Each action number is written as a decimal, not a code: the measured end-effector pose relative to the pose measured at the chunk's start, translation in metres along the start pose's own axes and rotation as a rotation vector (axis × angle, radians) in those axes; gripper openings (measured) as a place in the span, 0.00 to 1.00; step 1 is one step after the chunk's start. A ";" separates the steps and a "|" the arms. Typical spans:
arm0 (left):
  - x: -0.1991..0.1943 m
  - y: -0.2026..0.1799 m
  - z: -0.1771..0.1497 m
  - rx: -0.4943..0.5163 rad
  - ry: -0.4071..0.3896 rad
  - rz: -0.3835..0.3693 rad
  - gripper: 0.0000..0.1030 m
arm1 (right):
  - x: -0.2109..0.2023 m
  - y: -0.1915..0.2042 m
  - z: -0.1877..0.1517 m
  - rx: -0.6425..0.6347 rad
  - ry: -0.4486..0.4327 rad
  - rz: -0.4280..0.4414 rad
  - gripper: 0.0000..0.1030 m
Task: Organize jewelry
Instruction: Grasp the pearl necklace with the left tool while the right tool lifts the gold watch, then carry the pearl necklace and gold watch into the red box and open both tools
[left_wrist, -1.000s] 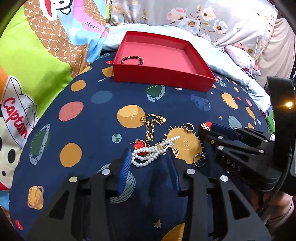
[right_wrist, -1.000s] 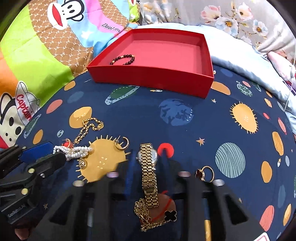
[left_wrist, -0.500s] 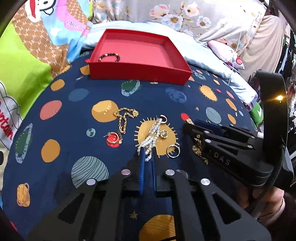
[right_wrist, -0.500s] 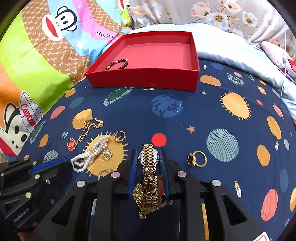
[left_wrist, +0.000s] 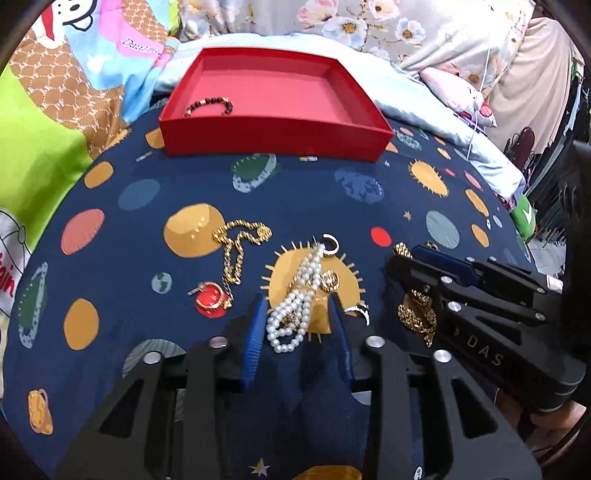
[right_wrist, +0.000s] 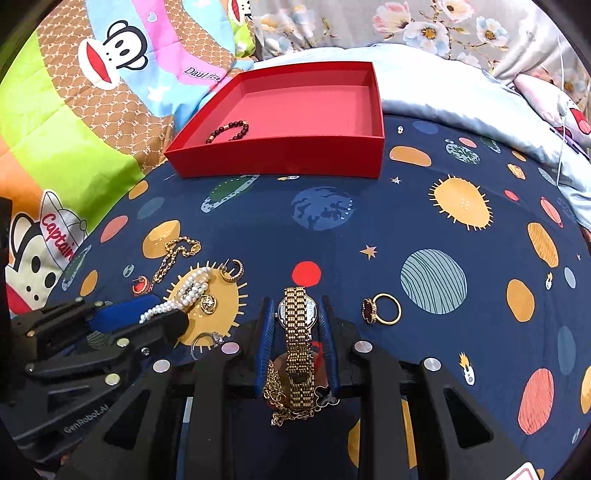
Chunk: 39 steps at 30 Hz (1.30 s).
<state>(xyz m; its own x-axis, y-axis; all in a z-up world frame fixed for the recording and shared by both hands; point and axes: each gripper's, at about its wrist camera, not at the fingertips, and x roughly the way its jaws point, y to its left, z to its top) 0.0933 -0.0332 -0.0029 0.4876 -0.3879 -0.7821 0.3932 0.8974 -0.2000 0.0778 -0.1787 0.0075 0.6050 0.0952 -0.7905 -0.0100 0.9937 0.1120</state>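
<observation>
Spread over a bed, the planet-print cloth (left_wrist: 317, 192) shows pick-up under way: the left gripper (left_wrist: 295, 314), jaws opening, straddles the loose pearl strand (left_wrist: 295, 306), the right gripper (right_wrist: 295, 325) pinches the gold watch (right_wrist: 297, 332), and next each must reach the red tray (right_wrist: 280, 158) beyond.

Two matte black handheld grippers, each with a pair of fingers faced with ribbed blue pads (left_wrist: 253, 339) and studded with round silver screw heads. The left gripper (left_wrist: 297, 325) carries "GenRobot.AI" lettering along its side; the right gripper (right_wrist: 297, 332) shows the letters "DAS" on its body.
</observation>
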 end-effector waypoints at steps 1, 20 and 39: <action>0.000 0.000 0.000 0.004 -0.003 0.006 0.22 | 0.000 0.000 0.000 0.001 0.000 0.000 0.22; -0.049 0.001 0.023 0.006 -0.111 0.003 0.11 | -0.030 -0.004 0.016 0.016 -0.079 0.001 0.22; -0.047 0.014 0.136 0.062 -0.279 0.120 0.11 | -0.022 -0.022 0.120 -0.005 -0.220 -0.034 0.22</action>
<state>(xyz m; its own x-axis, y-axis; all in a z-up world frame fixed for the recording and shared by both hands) 0.1815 -0.0312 0.1111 0.7253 -0.3303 -0.6040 0.3622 0.9292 -0.0732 0.1598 -0.2093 0.0946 0.7640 0.0473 -0.6435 0.0097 0.9964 0.0846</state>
